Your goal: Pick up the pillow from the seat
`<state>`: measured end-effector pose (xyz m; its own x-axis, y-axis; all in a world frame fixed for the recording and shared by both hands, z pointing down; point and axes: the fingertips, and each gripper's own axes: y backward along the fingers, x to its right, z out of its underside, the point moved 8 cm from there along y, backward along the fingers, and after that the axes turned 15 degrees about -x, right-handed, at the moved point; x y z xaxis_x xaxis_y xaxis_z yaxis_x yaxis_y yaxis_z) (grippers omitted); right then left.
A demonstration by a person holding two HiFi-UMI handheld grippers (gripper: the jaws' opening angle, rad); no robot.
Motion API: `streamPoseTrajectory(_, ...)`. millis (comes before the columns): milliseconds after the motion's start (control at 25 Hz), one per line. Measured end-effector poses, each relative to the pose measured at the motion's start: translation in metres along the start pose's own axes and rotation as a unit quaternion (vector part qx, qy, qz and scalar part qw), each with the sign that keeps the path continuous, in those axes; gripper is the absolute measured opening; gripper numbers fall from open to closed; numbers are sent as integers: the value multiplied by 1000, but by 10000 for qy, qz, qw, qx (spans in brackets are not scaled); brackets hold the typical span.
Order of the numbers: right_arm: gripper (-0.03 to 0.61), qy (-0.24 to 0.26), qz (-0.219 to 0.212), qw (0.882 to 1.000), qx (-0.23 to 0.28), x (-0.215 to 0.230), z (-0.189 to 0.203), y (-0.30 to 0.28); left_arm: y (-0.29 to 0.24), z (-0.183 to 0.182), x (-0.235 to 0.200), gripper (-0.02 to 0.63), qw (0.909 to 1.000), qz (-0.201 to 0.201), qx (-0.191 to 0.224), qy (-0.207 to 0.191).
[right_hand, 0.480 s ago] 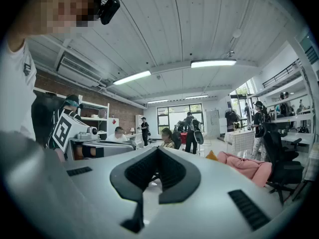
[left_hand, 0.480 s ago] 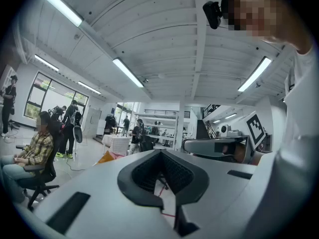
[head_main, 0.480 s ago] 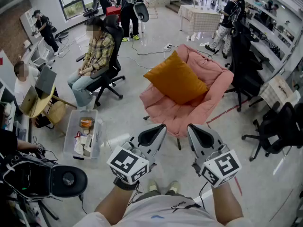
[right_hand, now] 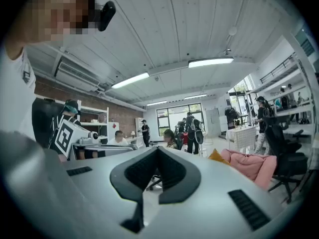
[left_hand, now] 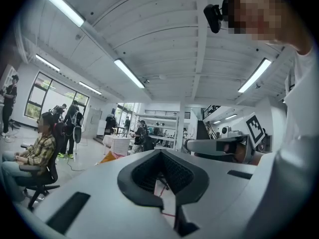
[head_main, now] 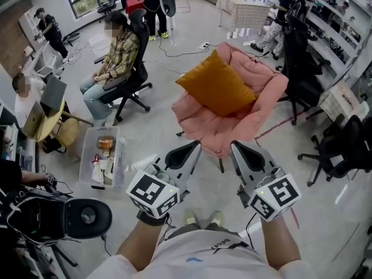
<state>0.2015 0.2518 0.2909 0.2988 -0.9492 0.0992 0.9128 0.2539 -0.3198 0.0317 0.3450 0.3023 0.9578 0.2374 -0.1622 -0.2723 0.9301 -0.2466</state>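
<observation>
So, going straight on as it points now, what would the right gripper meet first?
Likely nothing near: the right gripper aims left of the pink chair, toward a distant seated person.

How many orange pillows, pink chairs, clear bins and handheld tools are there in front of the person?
pillow: 1
pink chair: 1
bin: 1
tools: 2 (left tool, right tool)
Total: 5

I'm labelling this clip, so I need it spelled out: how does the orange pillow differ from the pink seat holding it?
The pillow is mustard orange; the seat is pink. The pillow is a smooth flat square turned like a diamond; the seat is a quilted, bowl-shaped shell. The pillow is the smaller and leans inside the seat. Both look soft and padded.
</observation>
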Motion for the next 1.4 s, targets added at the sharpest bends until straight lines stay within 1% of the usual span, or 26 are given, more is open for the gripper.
streamPoseTrajectory(160,14,-386,-45,9990,234,5,-4,-7,14,-6,-22,11,9998,-135,141,-23)
streamPoseTrajectory(320,14,-693,-34,9973,222,4,-1,-16,26,-3,-38,11,9997,-208,81,60)
streamPoseTrajectory(640,14,-691,-37,9971,309,-9,-4,-34,35,3,-57,9,9999,-119,23,16)
streamPoseTrajectory(880,14,-668,-88,9973,285,-5,-6,-44,24,3,-62,11,10000,9,20,-27)
streamPoseTrajectory(1000,14,-680,-143,9972,290,6,-8,-52,9,-1,-67,11,10000,48,-37,-20)
streamPoseTrajectory(1120,14,-709,-192,9968,310,27,-10,-70,-11,-4,-80,9,9999,49,-86,-34)
streamPoseTrajectory(1400,14,-624,-321,9970,337,84,-24,-133,-66,-21,-132,11,9998,-40,-196,-61)
